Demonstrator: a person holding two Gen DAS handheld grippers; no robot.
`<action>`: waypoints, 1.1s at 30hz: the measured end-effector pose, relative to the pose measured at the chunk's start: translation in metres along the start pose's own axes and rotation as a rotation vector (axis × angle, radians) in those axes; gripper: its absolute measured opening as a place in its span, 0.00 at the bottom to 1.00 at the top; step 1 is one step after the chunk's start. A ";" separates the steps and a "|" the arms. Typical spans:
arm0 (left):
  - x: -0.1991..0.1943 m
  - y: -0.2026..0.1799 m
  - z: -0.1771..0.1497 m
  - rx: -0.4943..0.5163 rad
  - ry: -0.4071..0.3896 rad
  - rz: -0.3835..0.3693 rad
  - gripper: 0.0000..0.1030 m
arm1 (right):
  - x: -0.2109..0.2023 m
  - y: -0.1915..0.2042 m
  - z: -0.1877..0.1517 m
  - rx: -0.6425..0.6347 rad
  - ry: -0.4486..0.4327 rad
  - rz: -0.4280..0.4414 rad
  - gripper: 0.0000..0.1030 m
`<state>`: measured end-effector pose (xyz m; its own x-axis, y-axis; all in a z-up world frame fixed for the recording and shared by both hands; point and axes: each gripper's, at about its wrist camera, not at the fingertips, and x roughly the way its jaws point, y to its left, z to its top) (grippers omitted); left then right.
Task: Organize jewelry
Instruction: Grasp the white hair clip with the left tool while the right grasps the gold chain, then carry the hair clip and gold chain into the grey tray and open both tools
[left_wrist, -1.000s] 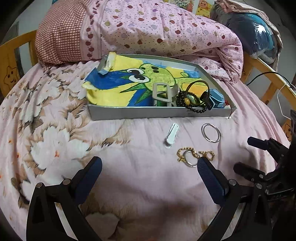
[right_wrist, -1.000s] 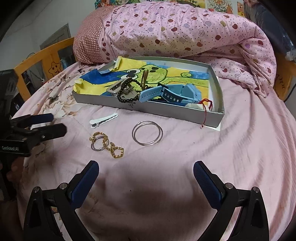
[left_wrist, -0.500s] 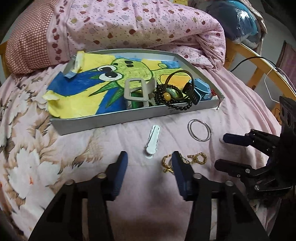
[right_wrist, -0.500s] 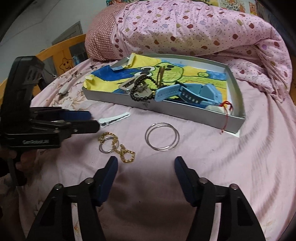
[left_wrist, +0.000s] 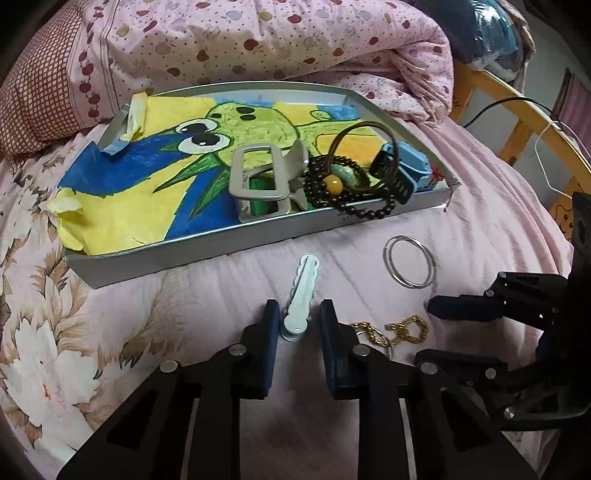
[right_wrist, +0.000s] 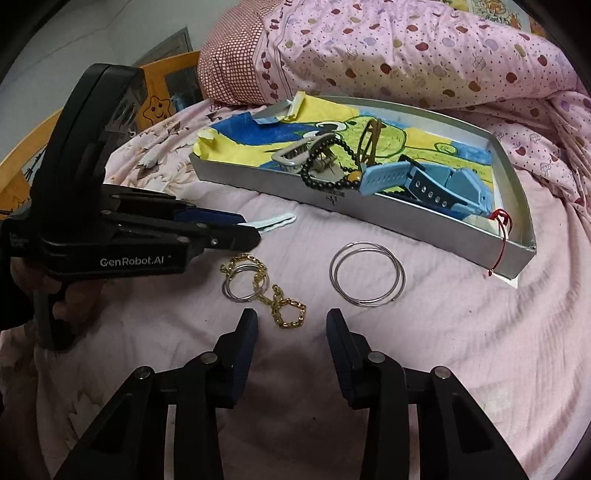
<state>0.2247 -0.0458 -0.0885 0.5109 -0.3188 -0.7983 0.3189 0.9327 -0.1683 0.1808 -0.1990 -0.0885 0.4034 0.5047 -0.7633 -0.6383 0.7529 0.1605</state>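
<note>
The white hair clip lies on the pink bedsheet just in front of the silver tray, and its near end sits between the fingers of the left tool, which stand narrowly apart on either side of it without clearly pinching it. A second ago those fingers were spread wide and well back from the clip; they have since drawn in and come forward around it. The left tool's black body reads "GenRobot.AI" in the right wrist view. To the right of the clip lie a gold chain tangled with a small silver ring, and further right a pair of silver bangles. The right tool hangs just short of the chain with its fingers partly apart, narrower than before, gripping nothing. In the tray, on a yellow and blue cartoon drawing, rest a grey claw clip, a dark bead bracelet and a blue watch strap.
</note>
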 end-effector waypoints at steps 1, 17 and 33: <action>0.000 0.001 0.000 -0.006 0.000 0.001 0.14 | 0.001 -0.001 0.000 0.003 0.000 -0.002 0.34; -0.008 0.001 -0.007 -0.054 -0.003 0.045 0.13 | 0.015 0.018 0.006 -0.105 0.017 -0.125 0.19; -0.038 -0.004 -0.017 -0.147 -0.027 0.072 0.12 | -0.023 0.016 0.018 -0.079 -0.160 -0.202 0.12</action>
<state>0.1910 -0.0345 -0.0673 0.5502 -0.2529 -0.7958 0.1615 0.9673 -0.1958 0.1730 -0.1906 -0.0571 0.6226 0.4124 -0.6651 -0.5809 0.8130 -0.0397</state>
